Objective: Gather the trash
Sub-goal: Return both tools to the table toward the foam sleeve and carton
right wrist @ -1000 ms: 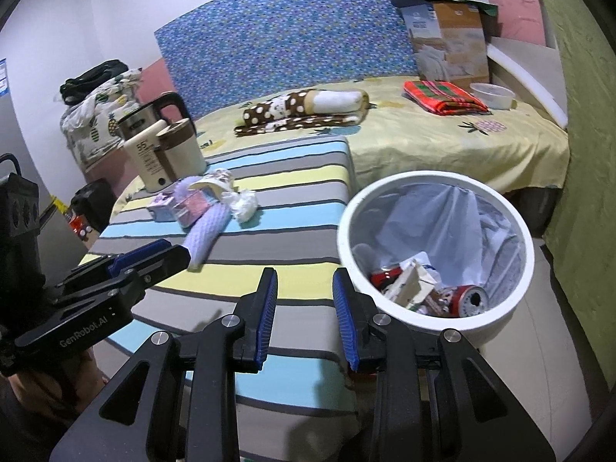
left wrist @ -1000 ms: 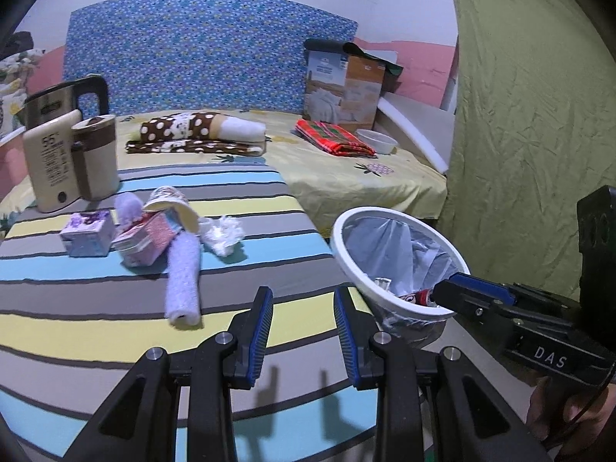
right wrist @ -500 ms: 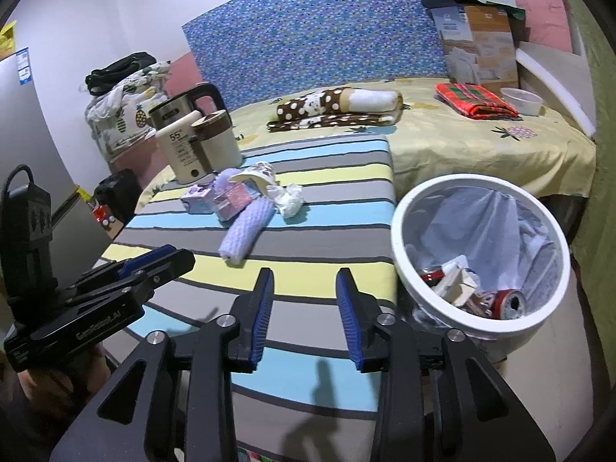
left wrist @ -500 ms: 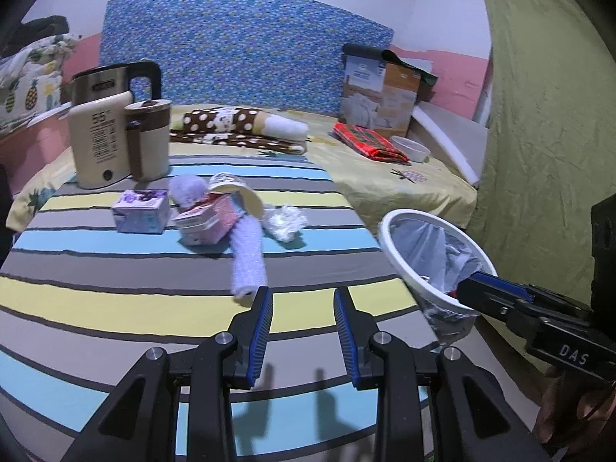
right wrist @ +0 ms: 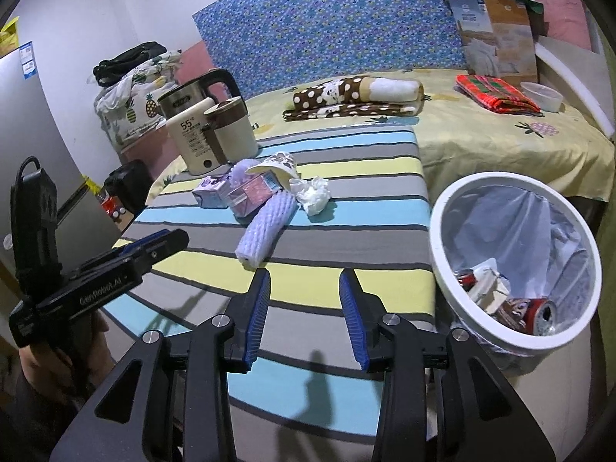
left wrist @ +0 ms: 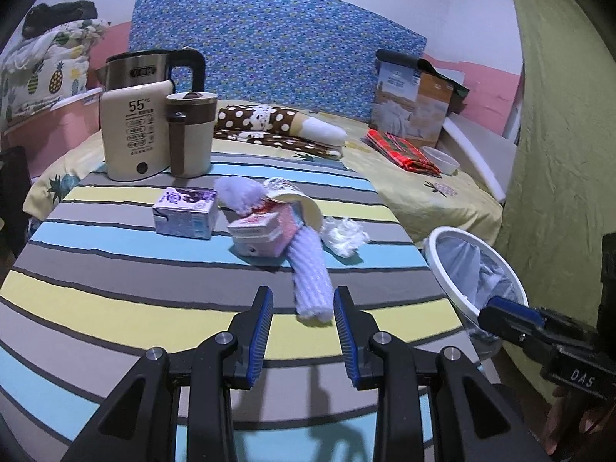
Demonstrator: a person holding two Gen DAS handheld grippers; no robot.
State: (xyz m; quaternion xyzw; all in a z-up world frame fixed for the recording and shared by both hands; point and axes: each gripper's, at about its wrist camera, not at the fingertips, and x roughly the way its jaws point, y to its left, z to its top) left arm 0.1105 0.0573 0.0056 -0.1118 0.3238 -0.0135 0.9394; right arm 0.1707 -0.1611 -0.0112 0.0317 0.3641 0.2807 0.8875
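Trash lies on the striped table (left wrist: pixel 115 300): a lilac foam sleeve (left wrist: pixel 311 273), a pink carton (left wrist: pixel 261 231), a purple carton (left wrist: pixel 184 213), a tipped paper cup (left wrist: pixel 294 202) and a crumpled white wrapper (left wrist: pixel 344 235). My left gripper (left wrist: pixel 303 304) is open and empty, its tips just short of the sleeve's near end. My right gripper (right wrist: pixel 304 288) is open and empty above the table's near edge, with the sleeve (right wrist: pixel 265 229) ahead. The white bin (right wrist: pixel 516 265) with a liner holds cans and scraps, right of the table.
A cream kettle (left wrist: pixel 133 134) and a brown-lidded mug (left wrist: pixel 190 134) stand at the table's far left. A bed (left wrist: pixel 423 188) with a spotted blanket, red cloth, a bowl and a box lies behind. A green curtain (left wrist: pixel 558 134) hangs at right.
Both grippers swung left from the bin toward the trash pile. The left gripper closed in on the foam sleeve. Both stayed open.
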